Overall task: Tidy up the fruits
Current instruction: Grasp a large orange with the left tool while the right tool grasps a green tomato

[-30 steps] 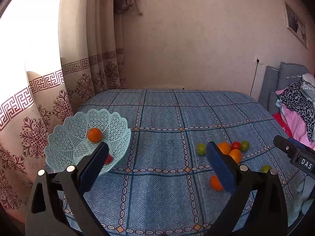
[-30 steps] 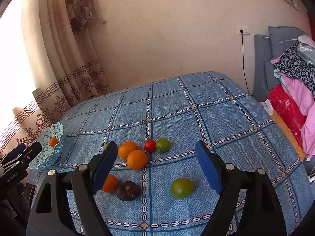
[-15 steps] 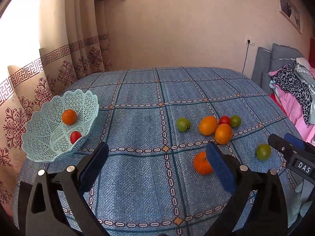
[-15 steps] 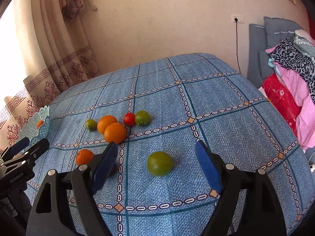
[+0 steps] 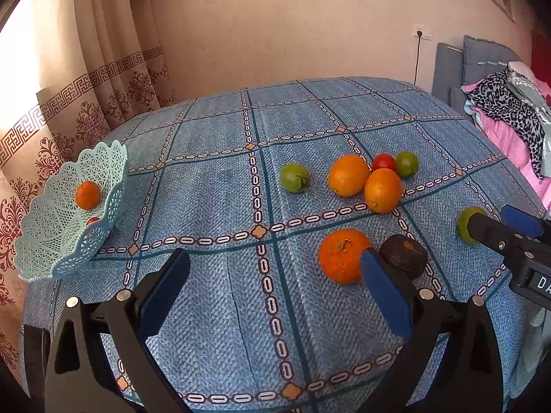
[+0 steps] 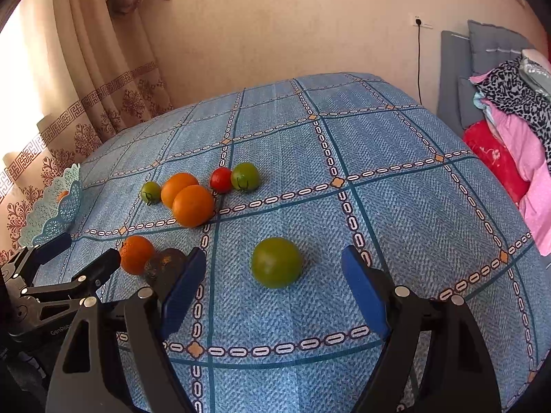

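Both my tongs gape, gripping nothing: right tongs (image 6: 272,275) straddle a green tomato (image 6: 276,262), left tongs (image 5: 272,282) sit beside a tangerine (image 5: 342,255). Other fruit lies loose on the bench (image 5: 213,186); the basket (image 5: 51,237) holds maybe two.

The cloth (image 5: 213,186) is blue with a grid of dark teal lines, white links and orange diamonds. The basket (image 5: 51,241) is pale mint lattice, with an orange fruit (image 5: 87,194) in it. On the cloth lie oranges (image 5: 347,175), a red tomato (image 5: 383,161), green tomatoes (image 6: 276,262) and a dark brown fruit (image 5: 404,255). The pads (image 6: 361,292) are blue. The curtain (image 5: 113,79) is beige with brown key-pattern bands.
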`<action>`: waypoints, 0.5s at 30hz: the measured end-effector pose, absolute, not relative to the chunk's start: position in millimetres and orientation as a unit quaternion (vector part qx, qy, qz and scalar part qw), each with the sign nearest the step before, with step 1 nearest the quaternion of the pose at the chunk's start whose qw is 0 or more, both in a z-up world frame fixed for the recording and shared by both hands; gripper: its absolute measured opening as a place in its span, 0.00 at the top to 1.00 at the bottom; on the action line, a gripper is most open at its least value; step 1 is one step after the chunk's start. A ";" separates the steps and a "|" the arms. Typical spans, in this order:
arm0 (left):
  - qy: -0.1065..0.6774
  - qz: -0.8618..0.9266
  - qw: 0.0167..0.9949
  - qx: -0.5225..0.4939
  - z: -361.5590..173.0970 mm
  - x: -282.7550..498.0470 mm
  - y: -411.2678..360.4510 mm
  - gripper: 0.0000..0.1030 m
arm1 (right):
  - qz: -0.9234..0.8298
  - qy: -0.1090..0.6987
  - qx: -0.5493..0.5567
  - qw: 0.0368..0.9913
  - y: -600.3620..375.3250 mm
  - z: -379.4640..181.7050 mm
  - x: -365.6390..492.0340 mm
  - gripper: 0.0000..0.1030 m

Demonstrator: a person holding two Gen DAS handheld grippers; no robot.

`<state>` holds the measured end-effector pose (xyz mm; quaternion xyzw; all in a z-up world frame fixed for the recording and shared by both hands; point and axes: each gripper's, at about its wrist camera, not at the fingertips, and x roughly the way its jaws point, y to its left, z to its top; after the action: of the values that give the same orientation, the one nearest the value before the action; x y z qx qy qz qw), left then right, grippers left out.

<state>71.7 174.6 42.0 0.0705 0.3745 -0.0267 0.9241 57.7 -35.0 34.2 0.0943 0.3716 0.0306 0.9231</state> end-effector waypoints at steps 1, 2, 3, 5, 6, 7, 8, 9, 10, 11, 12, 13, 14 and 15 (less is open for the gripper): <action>0.375 -0.030 0.924 0.074 41.0 71.9 172.5 0.03 | 0.031 0.373 0.093 0.923 -34.1 33.6 58.2 0.22; 0.378 -0.036 0.922 0.075 39.8 72.3 170.9 0.03 | 0.031 0.373 0.092 0.923 -33.9 33.0 58.5 0.22; 0.381 -0.041 0.921 0.074 38.5 72.9 169.5 0.03 | 0.031 0.374 0.093 0.922 -34.0 32.5 59.1 0.22; 0.387 -0.046 0.918 0.076 35.3 75.6 167.1 0.03 | 0.028 0.377 0.096 0.921 -35.0 31.0 60.7 0.22; 0.389 -0.047 0.917 0.078 33.4 76.6 166.1 0.03 | 0.026 0.379 0.098 0.920 -35.9 30.1 61.8 0.22; 0.392 -0.049 0.915 0.080 31.6 77.7 165.4 0.03 | 0.025 0.381 0.099 0.919 -36.3 29.1 62.3 0.22; 0.394 -0.051 0.914 0.081 29.7 79.0 164.6 0.03 | 0.024 0.382 0.100 0.918 -36.6 28.2 62.7 0.22; 0.397 -0.057 0.913 0.080 28.2 80.1 164.1 0.03 | 0.024 0.383 0.101 0.918 -37.2 27.3 63.0 0.22; 0.400 -0.063 0.911 0.077 26.8 81.4 163.7 0.03 | 0.024 0.384 0.101 0.917 -37.1 26.7 63.4 0.22; 0.403 -0.069 0.910 0.074 25.5 82.4 163.5 0.04 | 0.024 0.385 0.100 0.917 -37.0 26.3 63.5 0.22; 0.405 -0.073 0.909 0.071 24.5 83.2 163.4 0.06 | 0.025 0.385 0.098 0.917 -36.3 26.1 63.8 0.22; 0.407 -0.078 0.908 0.068 23.5 84.0 163.2 0.11 | 0.025 0.386 0.097 0.917 -35.4 26.0 64.2 0.22; 0.410 -0.083 0.906 0.066 22.4 84.6 162.9 0.15 | 0.026 0.386 0.095 0.917 -34.9 26.0 64.6 0.22; 0.412 -0.088 0.905 0.064 21.5 85.5 162.4 0.17 | 0.026 0.387 0.094 0.917 -34.8 25.7 65.2 0.22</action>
<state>85.5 162.4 21.5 0.0640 0.4121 -0.0877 0.9046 65.2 -34.8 25.7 0.0938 0.3868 0.0260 0.9170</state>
